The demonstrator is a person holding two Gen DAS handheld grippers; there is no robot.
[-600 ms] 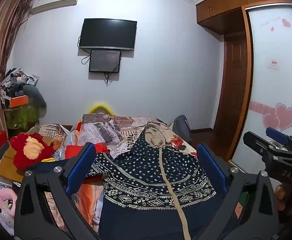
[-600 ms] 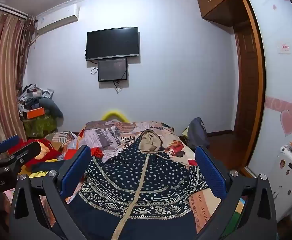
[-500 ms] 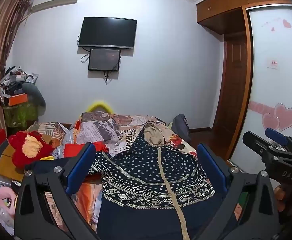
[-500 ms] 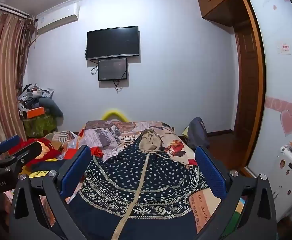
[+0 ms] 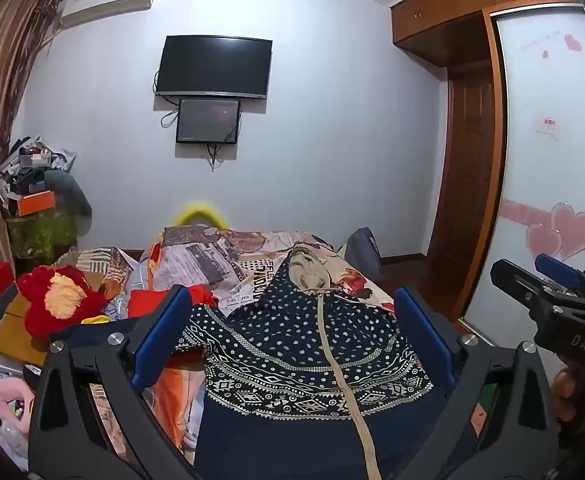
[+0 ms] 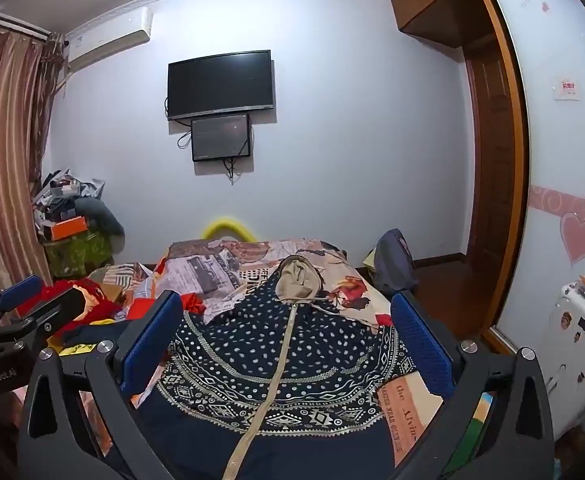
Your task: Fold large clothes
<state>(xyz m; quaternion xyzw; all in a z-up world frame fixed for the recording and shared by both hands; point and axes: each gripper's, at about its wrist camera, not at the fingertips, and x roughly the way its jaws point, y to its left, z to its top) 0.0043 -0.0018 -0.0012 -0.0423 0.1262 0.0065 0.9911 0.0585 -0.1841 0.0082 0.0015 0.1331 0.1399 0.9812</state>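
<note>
A navy hooded jacket (image 5: 300, 356) with white dots, patterned bands, a beige zip and a beige hood lies flat on the bed, hood at the far end; it also shows in the right wrist view (image 6: 276, 364). My left gripper (image 5: 292, 336) is open and empty, held above the jacket's near part. My right gripper (image 6: 288, 340) is open and empty, also above it. The right gripper shows at the right edge of the left wrist view (image 5: 548, 296). The left gripper shows at the left edge of the right wrist view (image 6: 16, 316).
The bed has a printed cover (image 5: 220, 264). Red and orange clothes and a red plush (image 5: 56, 304) pile at the left. A dark backpack (image 6: 396, 264) leans at the bed's far right. A white suitcase (image 6: 576, 360) and sliding wardrobe (image 6: 564, 120) stand right.
Both views have shifted very slightly; both grippers stay open above the jacket, and the jacket has not moved.
</note>
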